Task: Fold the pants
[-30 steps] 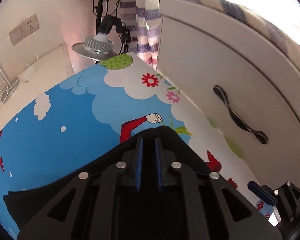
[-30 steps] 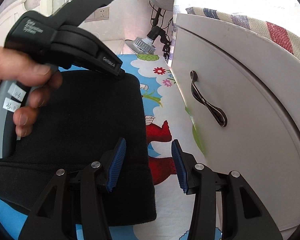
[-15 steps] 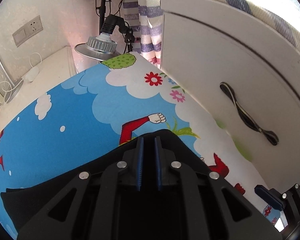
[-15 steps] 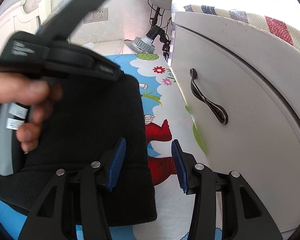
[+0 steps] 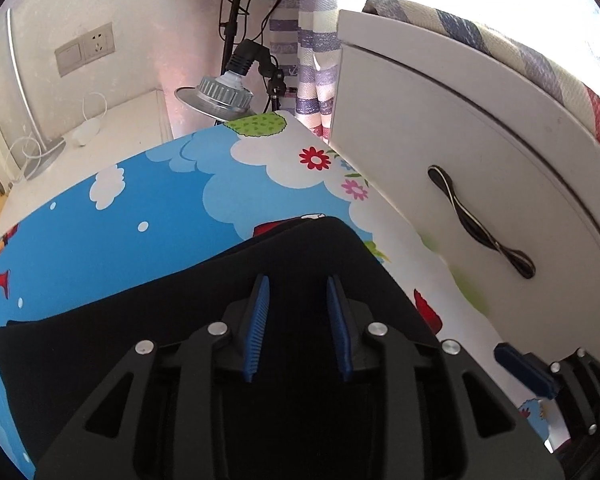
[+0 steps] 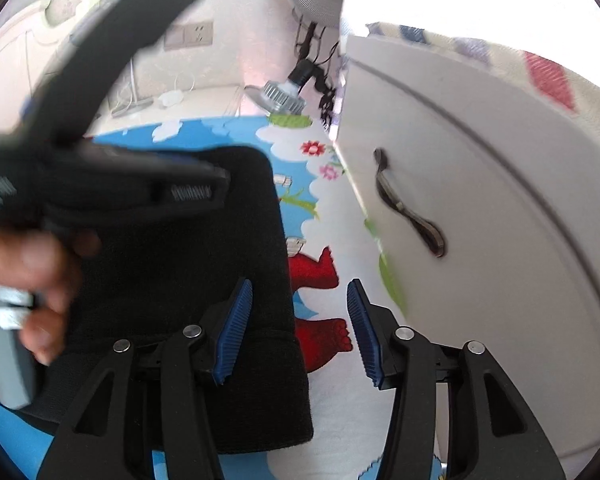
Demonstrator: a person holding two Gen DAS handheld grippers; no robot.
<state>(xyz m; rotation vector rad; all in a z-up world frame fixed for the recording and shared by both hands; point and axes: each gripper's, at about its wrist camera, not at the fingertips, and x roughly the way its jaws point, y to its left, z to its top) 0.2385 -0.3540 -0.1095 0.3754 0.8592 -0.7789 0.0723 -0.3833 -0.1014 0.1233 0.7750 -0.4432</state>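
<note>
Pants point(image 6: 204, 312): black, folded into a thick stack, lying flat on the cartoon-print desk point(image 5: 112, 240); the right edge runs from 12 to 6 o'clock in the right wrist view.
Left gripper point(image 5: 298, 328): fingers spread, nothing between them, hovering over the upper layer of the fold; its body shows blurred at 10 o'clock in the right wrist view.
Right gripper point(image 6: 298, 330): fingers spread wide, empty, straddling the pants' right edge, one finger above cloth, the other above bare desk.
Cabinet point(image 6: 480, 240): white door with a dark handle, close at 3 o'clock.
Step in hand: judged as letting go once the fold is laid, then tidying.
Doing it well: lift straight up so no fingertip drags the top layer; check that the edges line up; press the fold flat towards 6 o'clock; keep the right gripper off the cabinet.
</note>
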